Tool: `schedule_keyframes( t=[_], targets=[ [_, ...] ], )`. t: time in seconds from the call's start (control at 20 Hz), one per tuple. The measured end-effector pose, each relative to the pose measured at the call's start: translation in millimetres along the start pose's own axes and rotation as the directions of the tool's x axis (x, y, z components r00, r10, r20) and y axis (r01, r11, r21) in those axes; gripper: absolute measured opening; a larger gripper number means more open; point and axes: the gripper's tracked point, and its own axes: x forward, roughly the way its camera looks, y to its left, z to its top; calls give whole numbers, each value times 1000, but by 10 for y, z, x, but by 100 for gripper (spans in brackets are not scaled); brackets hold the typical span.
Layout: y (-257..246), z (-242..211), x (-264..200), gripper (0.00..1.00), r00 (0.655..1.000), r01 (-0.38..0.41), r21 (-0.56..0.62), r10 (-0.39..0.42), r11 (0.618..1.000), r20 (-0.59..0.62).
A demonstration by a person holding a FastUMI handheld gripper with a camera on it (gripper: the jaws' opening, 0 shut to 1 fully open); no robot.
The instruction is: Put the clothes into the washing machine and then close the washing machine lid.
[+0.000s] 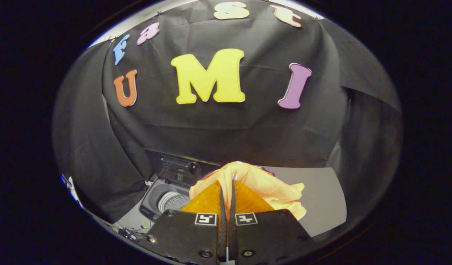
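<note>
Gripper view: crumpled orange garment (264, 184) in hand-held gripper (227, 184)

Hand-held gripper (227, 184), flat black plates, square coded markers, apparently three screws

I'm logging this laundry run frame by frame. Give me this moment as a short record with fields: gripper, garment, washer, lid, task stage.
gripper: gripper, fingers nearly together, pinching cloth
garment: orange garment, held between the fingers, bunched and lifted, draping ahead of them
washer: washing machine, below and to the left of the fingers, drum visible
lid: lid raised open behind the drum
surface: grey table beyond the garment
task stage: garment carried, not yet in the drum; lid not yet closed
</note>
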Motion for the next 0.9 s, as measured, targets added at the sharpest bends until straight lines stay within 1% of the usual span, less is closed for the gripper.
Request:
schedule_keyframes(
  t=[0.4,0.9],
  targets=[
    [629,37,153,5,996,-91,-54,90,994,-16],
    [1475,36,351,5,977,-214,-106,209,971,-51]
  ],
)
